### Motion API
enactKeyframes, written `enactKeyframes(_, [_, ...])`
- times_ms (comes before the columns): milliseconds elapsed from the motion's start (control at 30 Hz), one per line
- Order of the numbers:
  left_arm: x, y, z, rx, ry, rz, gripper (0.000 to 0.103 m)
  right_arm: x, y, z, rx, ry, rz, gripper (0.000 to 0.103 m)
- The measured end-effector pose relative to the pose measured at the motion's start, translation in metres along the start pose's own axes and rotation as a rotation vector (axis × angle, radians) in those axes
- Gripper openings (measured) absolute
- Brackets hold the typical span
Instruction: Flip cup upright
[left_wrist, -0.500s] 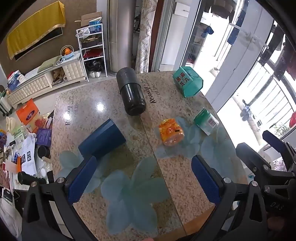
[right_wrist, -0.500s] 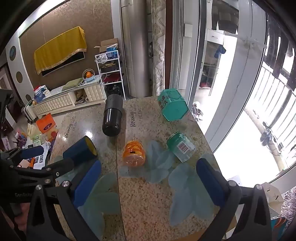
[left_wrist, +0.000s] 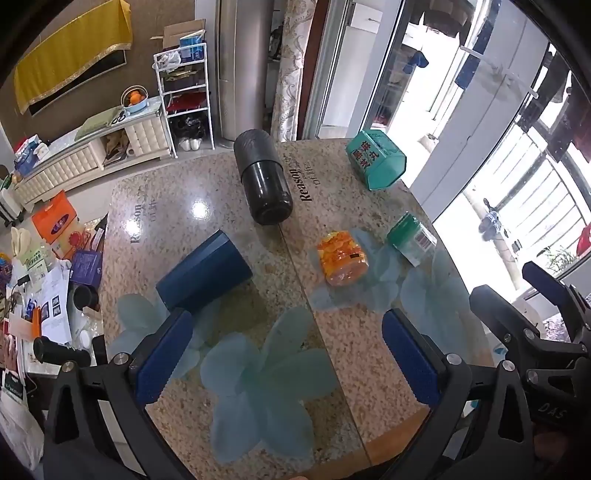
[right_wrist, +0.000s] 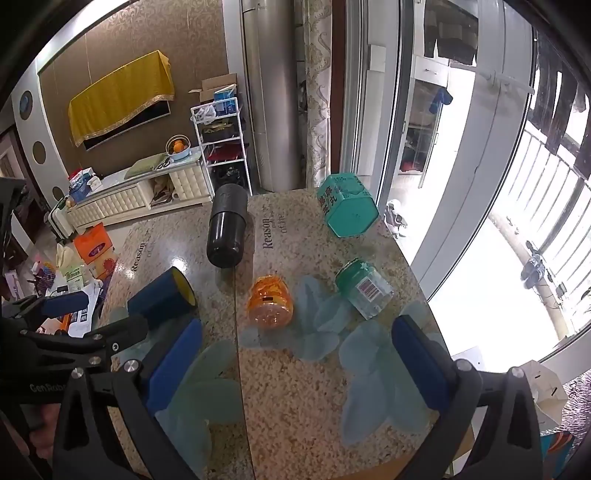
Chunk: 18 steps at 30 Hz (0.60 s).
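Lying sideways on the table (left_wrist: 369, 221), blue cup (left_wrist: 205, 273) (yellow inside), left gripper (left_wrist: 288, 354) and right gripper (right_wrist: 306, 362) gaping, empty.

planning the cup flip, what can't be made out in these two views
- Blue cup: left wrist view hides its mouth, turned away; right wrist view cuts off its base behind the left gripper.
- Black flask: far end faces away in both views.
- Green jar: label print too small.
- Right gripper: open, grips nothing.

Speckled stone table (left_wrist: 166, 221) bearing a black flask (left_wrist: 263, 182) lying on its side. Orange jar (left_wrist: 343, 258), green-capped jar (left_wrist: 412, 240) and teal hexagonal tin (left_wrist: 375, 164) lie nearby.
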<state>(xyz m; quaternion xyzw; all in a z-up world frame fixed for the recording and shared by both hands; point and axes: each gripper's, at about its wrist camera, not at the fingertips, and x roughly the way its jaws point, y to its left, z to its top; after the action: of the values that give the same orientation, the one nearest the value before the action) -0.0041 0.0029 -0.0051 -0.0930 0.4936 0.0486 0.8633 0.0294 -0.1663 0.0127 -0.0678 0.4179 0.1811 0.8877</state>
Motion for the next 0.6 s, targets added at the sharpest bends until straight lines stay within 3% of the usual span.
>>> enactKeyframes(600, [0.0000,0.0028,-0.0021,-0.003,0.017,0.000,0.103,0.0026,0.0017,-0.0013,0.004,0.015,0.003,0.103])
